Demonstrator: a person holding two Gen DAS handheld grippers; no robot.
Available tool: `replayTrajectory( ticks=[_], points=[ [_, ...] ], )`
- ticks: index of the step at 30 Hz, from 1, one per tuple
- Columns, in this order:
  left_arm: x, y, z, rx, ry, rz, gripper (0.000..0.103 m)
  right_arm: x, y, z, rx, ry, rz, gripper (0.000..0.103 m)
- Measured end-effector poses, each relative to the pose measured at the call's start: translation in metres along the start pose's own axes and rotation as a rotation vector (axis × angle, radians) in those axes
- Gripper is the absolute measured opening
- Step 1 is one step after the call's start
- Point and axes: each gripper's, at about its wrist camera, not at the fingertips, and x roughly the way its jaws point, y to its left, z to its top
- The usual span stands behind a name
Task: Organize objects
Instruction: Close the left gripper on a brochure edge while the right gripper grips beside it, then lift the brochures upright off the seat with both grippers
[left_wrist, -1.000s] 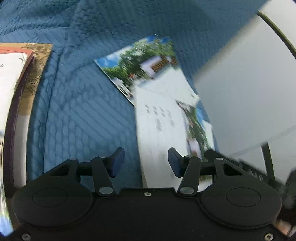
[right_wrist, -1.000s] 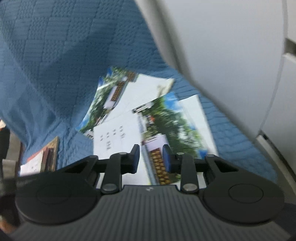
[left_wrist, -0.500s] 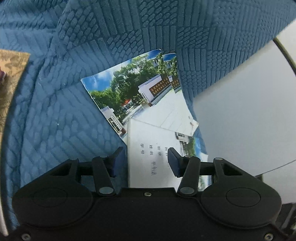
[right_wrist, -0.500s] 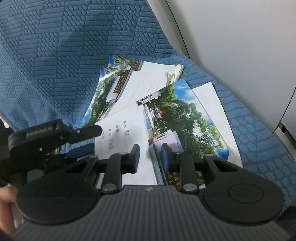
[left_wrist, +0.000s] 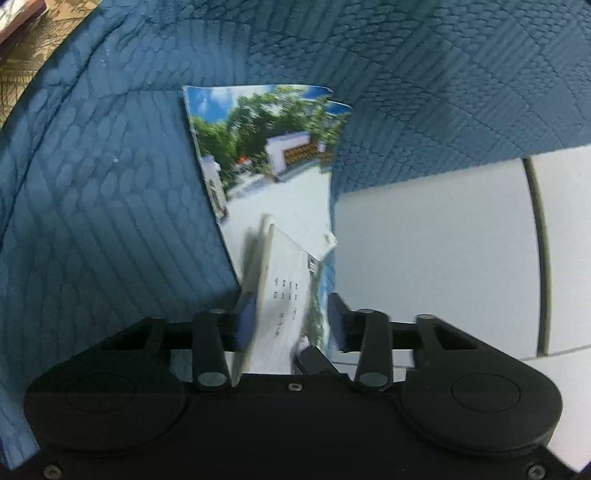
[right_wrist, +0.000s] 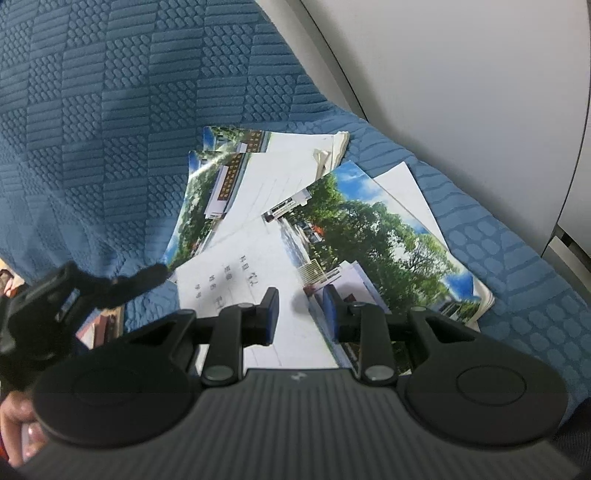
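Booklets fanned on blue cloth, one between left hand-held gripper fingers

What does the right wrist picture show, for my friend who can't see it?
A messy pile of booklets with photo covers of trees and buildings lies on a blue quilted cover. The right gripper hovers open over them, and the left gripper reaches in beside it.

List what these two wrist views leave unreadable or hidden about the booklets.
- Left wrist view: the white booklet between the left gripper fingers is motion-blurred; its print is unreadable, grip uncertain.
- Right wrist view: the right gripper body hides the pile's near edge.
- Right wrist view: lower booklets are mostly overlapped.
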Motion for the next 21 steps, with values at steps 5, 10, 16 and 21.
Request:
replayTrajectory(
  ticks=[5, 10, 16, 21],
  points=[
    [0.002, -0.007, -0.012, 0.022, 0.039, -0.04, 0.006, -0.003, -0.002, 0.0, 0.014, -0.011, 0.006, 0.031],
    [0.009, -0.018, -0.026, 0.069, 0.058, 0.057, 0.001, -0.007, -0.005, 0.004, 0.048, -0.014, 0.022, 0.031],
    [0.0, -0.03, -0.04, 0.069, 0.031, 0.05, 0.0, -0.019, -0.003, 0.007, 0.067, -0.025, 0.037, 0.032],
    [-0.008, -0.044, -0.056, 0.111, 0.002, 0.067, 0.0, -0.048, -0.006, 0.008, 0.241, -0.039, 0.075, 0.035]
  ],
)
